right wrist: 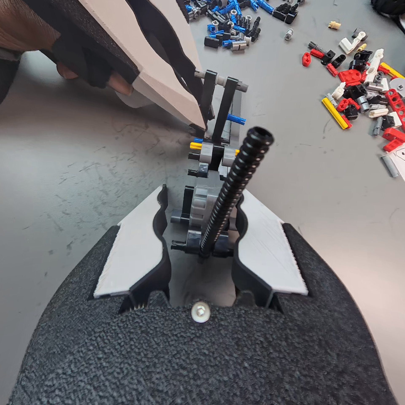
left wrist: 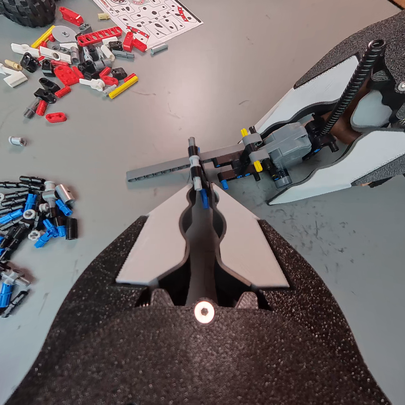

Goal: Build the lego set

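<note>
Chassis (right wrist: 205, 203) sits part-built between your right fingers (right wrist: 202, 192). Your left fingers (left wrist: 202, 188) pinch the black arm piece (left wrist: 195, 167); loose parts (left wrist: 72, 61) remain beyond them

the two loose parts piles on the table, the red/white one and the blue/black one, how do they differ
The red and white pile mixes varied shapes: beams, flat plates, a grey disc, yellow axles. The blue and black pile is mostly small pins and short connector sleeves, much more uniform. The red and white pile lies beside the sticker sheet; the blue and black pile lies nearer the left gripper. Both rest loose on the grey table, untouched by either gripper.
</note>
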Tool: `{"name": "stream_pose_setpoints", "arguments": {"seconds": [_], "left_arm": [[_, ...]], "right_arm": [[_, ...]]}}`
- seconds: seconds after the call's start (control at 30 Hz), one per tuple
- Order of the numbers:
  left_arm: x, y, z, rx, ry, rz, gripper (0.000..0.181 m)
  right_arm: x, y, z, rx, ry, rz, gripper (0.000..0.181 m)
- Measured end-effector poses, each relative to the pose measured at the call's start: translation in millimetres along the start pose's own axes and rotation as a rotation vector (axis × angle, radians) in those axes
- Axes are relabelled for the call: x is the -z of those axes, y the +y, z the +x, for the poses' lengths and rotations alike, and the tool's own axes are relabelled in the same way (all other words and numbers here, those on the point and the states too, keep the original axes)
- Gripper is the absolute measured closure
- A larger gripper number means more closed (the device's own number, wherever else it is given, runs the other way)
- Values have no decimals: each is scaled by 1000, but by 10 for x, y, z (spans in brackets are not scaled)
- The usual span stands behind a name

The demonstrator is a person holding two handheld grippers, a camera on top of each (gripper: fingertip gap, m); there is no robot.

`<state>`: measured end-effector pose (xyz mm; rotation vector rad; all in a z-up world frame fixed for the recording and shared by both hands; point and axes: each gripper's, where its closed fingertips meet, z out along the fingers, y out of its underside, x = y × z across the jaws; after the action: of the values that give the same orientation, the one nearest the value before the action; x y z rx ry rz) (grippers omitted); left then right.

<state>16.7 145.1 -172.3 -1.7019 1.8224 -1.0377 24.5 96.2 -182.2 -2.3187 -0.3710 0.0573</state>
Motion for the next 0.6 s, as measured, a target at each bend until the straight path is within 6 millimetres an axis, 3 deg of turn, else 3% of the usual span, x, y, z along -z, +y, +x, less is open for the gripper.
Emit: {"name": "stream_pose_setpoints", "arguments": {"seconds": [0.33, 0.6], "left_arm": [[-151, 43, 0, -53, -33, -83, 174], [-51, 36, 23, 27, 34, -57, 174]], "right_arm": [[-13, -20, 37, -2, 10, 12, 129], [21, -22, 94, -2, 5, 41, 119]]}}
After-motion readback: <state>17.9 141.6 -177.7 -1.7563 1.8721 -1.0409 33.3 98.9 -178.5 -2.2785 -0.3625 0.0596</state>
